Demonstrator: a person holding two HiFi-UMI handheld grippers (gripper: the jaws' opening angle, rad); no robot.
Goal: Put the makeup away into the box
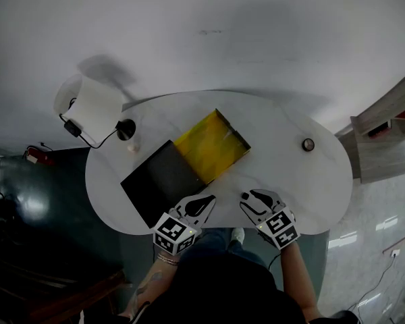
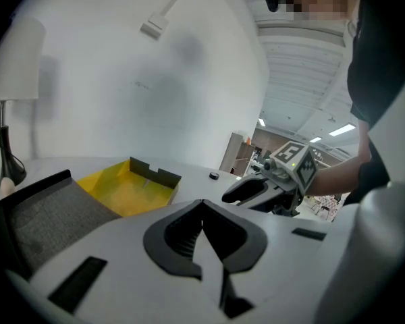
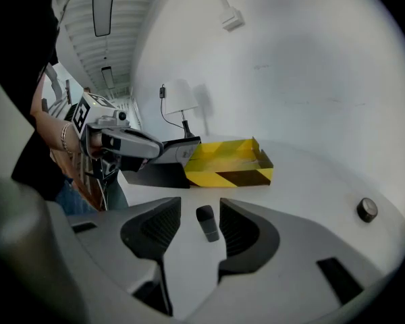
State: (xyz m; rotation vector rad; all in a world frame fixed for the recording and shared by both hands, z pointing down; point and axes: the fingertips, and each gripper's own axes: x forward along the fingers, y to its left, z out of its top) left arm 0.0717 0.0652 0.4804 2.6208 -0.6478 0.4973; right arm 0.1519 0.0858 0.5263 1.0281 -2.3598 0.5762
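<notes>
Right gripper view, jaws apart, tube (image 3: 206, 223) between

Small dark makeup tube (image 3: 205, 223) between spread jaws of right hand-held gripper (image 3: 200, 206)

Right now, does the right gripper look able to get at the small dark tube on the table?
Probably yes: the small dark tube lies on the bare table between the right gripper's open fingers, untouched, with nothing in the way.
</notes>
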